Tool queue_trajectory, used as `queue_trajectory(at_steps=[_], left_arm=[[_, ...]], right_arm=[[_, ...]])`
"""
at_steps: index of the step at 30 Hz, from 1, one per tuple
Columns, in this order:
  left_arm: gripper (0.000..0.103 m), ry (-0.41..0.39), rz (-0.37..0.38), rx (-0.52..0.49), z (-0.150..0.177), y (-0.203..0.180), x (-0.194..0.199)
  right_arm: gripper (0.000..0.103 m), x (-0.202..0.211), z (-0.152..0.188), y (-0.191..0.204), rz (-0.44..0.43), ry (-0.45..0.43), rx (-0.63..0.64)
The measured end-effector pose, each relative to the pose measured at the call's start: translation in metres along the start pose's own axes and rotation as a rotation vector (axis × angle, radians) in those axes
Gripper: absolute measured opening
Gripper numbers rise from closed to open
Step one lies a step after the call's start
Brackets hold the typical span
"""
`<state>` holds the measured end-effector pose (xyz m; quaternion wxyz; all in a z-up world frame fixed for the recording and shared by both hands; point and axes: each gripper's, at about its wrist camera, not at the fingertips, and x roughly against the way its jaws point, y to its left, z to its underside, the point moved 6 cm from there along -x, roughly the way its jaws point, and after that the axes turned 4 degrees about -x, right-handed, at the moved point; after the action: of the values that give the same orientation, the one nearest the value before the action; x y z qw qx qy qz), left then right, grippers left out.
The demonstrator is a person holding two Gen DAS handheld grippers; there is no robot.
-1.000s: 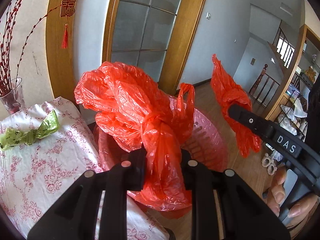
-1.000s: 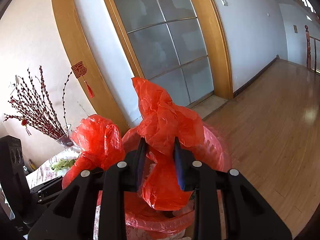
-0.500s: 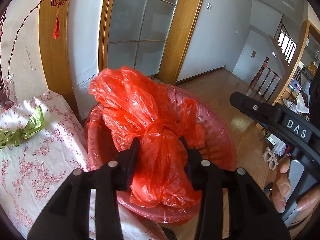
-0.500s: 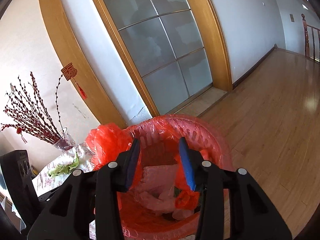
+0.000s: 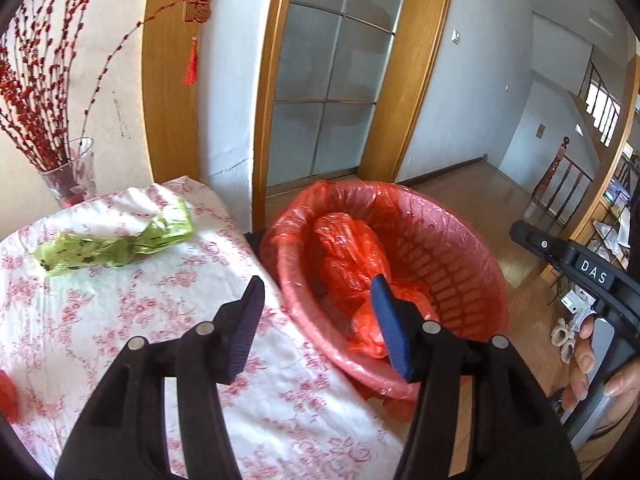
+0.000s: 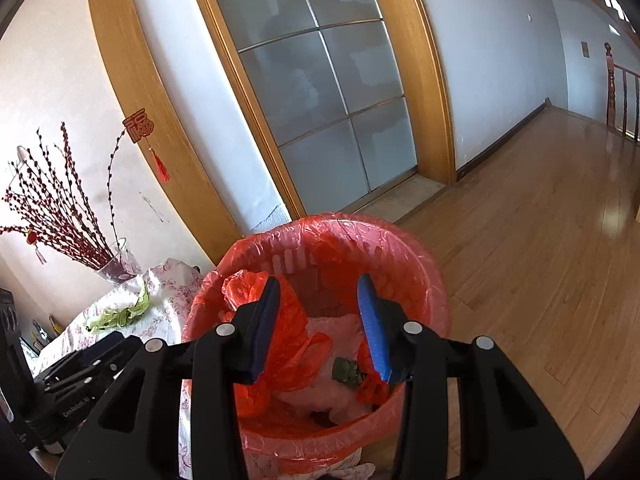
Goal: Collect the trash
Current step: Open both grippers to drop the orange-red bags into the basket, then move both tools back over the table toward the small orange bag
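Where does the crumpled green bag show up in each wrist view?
Left wrist: green bag lies upper left on the floral tablecloth.
Right wrist: green bag is small at the left edge, beside the vase.
Shared landmark: the red-lined bin.

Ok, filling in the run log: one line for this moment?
left gripper: open, empty, just opening | right gripper: open, empty | red bag: in bin | green wrapper: on table

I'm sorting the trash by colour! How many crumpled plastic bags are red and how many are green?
Red bags, dropped in the lined bin: 2
Green bag, on the flowery tablecloth: 1
Total: 3
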<state>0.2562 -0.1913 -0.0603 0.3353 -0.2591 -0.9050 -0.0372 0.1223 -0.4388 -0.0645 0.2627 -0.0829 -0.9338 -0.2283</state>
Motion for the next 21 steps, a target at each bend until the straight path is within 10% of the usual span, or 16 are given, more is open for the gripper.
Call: queue_trajectory(at_steps=[21], left_arm=[[0.065,-0.067,-0.506,0.238,0.091,0.229,0.159]], right_arm=[[0.041,-0.005,0.058,0.136,-0.194,0.108,0.195]])
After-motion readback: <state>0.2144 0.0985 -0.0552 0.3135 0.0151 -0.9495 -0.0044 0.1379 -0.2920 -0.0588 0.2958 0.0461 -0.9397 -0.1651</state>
